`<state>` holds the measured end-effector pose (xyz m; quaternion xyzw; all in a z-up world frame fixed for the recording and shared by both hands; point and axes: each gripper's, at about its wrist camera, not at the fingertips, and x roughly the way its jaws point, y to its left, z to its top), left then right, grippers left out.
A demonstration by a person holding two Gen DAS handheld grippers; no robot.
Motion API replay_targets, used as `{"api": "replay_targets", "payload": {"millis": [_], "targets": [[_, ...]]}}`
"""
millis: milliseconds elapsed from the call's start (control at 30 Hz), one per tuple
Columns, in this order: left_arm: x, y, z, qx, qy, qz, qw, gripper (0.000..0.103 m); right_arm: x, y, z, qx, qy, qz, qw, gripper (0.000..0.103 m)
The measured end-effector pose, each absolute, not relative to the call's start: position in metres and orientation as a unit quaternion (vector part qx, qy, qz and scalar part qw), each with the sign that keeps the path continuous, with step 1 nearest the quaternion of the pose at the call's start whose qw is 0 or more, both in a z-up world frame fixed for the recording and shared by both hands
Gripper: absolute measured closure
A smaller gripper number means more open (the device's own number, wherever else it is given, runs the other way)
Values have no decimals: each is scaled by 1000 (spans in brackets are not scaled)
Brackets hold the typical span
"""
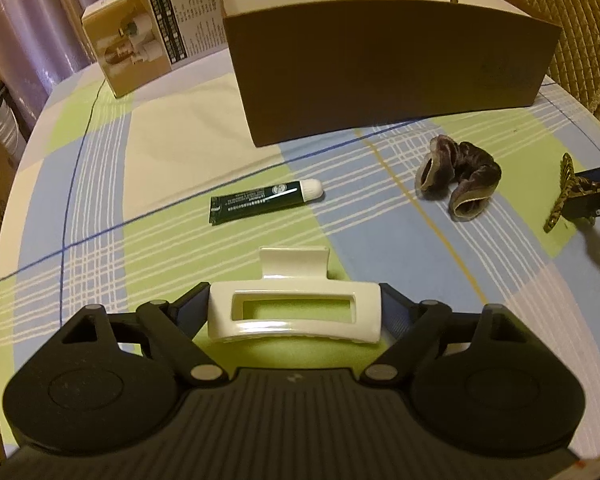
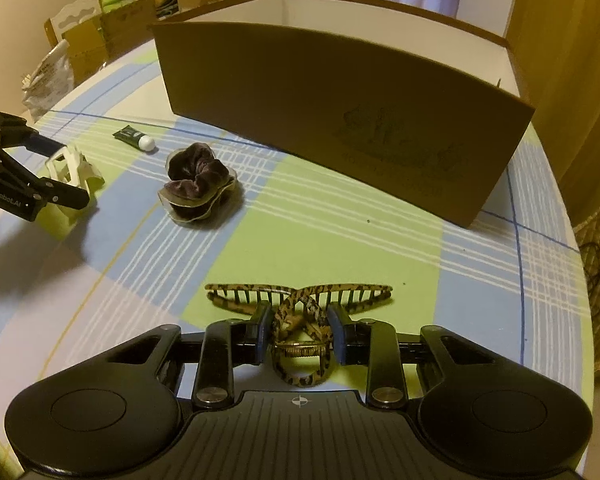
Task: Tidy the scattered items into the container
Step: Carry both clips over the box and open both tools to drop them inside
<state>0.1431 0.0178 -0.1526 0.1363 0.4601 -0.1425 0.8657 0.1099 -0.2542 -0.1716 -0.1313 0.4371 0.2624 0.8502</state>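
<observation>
In the left wrist view, our left gripper (image 1: 294,312) clasps a glossy white hair claw (image 1: 294,308) above the plaid tablecloth (image 1: 140,184), short of the brown box (image 1: 388,72). In the right wrist view, our right gripper (image 2: 300,338) pinches a leopard-print claw clip (image 2: 300,312); a velvet scrunchie (image 2: 196,188) and green tube (image 2: 134,138) lie near the box.

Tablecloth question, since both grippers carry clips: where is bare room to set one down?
Free: the cloth left of the brown box, between the printed carton and the tube. Crowded: around the scrunchie, between tube and right gripper.
</observation>
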Motion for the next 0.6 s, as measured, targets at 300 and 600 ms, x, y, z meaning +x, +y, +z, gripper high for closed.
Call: {"api": "replay_targets", "payload": {"millis": [300, 600], "targets": [[140, 15, -125, 149, 438, -156, 873, 19, 111, -258, -154, -128, 424, 263, 857, 75], [150, 6, -84, 148, 404, -184, 884, 19, 119, -261, -113, -107, 386, 268, 876, 75]]}}
